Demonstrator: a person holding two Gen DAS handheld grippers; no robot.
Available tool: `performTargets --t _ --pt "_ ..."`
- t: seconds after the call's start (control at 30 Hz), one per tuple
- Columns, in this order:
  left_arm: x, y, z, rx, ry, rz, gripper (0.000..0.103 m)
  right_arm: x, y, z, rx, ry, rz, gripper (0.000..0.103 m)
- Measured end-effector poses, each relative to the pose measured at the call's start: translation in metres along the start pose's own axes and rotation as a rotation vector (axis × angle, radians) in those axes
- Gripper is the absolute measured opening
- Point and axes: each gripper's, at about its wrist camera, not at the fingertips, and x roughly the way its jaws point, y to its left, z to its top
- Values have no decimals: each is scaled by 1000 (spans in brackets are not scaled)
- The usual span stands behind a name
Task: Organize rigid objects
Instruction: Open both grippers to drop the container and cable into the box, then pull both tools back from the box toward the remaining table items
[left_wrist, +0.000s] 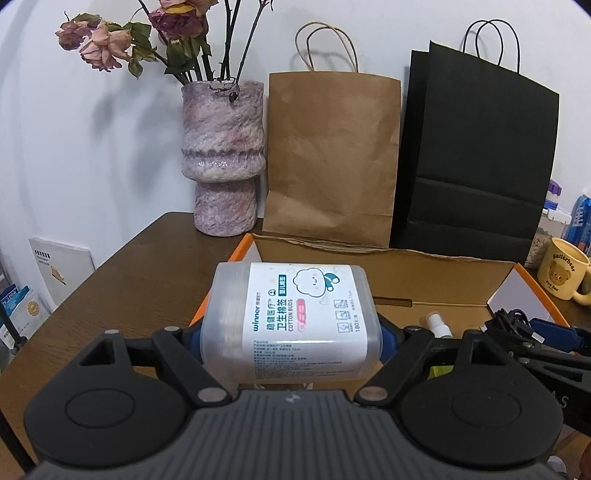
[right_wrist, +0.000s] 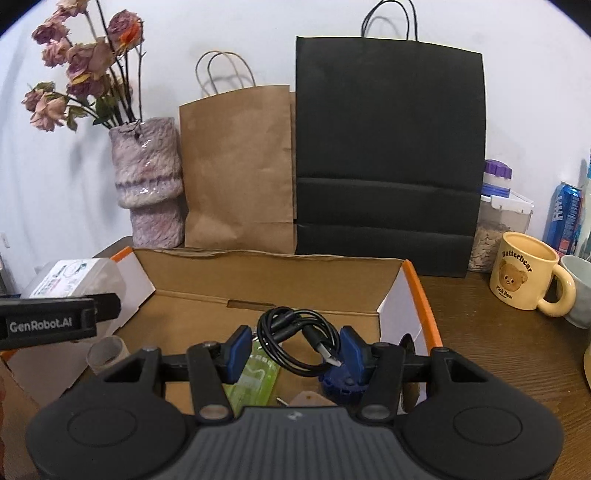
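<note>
The left wrist view shows the left claw (left_wrist: 291, 332) clenched on a clear plastic cotton-bud box with a white label (left_wrist: 295, 317), held on its side above the near left corner of the open cardboard box with orange edges (left_wrist: 424, 284). The right wrist view shows that same container only as a corner at its left edge, but reveals the right claw (right_wrist: 291, 350) grasping a coiled black USB cable (right_wrist: 295, 332) over the box's interior, with a green packet (right_wrist: 255, 380), a blue round piece (right_wrist: 343, 384) and a cardboard tube (right_wrist: 105, 352) lying inside. On the brown wooden surface (left_wrist: 147, 266) stand one mottled pink vase of dried roses (left_wrist: 223, 158), two paper bags, one brown (left_wrist: 332, 158) and one black (left_wrist: 476, 155), and one yellow bear mug (left_wrist: 563, 271). Only the right view shows one blue can (right_wrist: 565, 218) and a purple-lidded jar (right_wrist: 496, 181).
</note>
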Motion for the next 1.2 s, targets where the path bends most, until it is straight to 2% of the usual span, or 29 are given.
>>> performTargets --t 0.17,0.27,0.33,0.37,0.43,0.5,0.93,1.2 --pt "0 2 1 -3 8 -14 87 -2 -3 0 6 9 4 55" --pt "-5 1 3 -1 -9 -13 96 -3 -7 1 19 4 -6 69" --pt "-6 2 5 -5 -15 -18 102 -5 -11 2 27 -7 -8 83" --pt "-7 3 6 -9 -18 -20 103 -7 -12 3 31 -12 -9 86" --pt "-7 3 7 -8 -15 -15 103 -9 -15 4 42 -22 -13 99" --pt "-7 3 7 -9 -15 -14 103 -10 -17 5 50 -31 -19 103" --pt "-17 7 9 -12 -25 -5 103 -19 -17 7 54 -30 -40 103" --pt "-34 14 11 -26 -55 3 103 -43 -17 10 33 -70 -43 103"
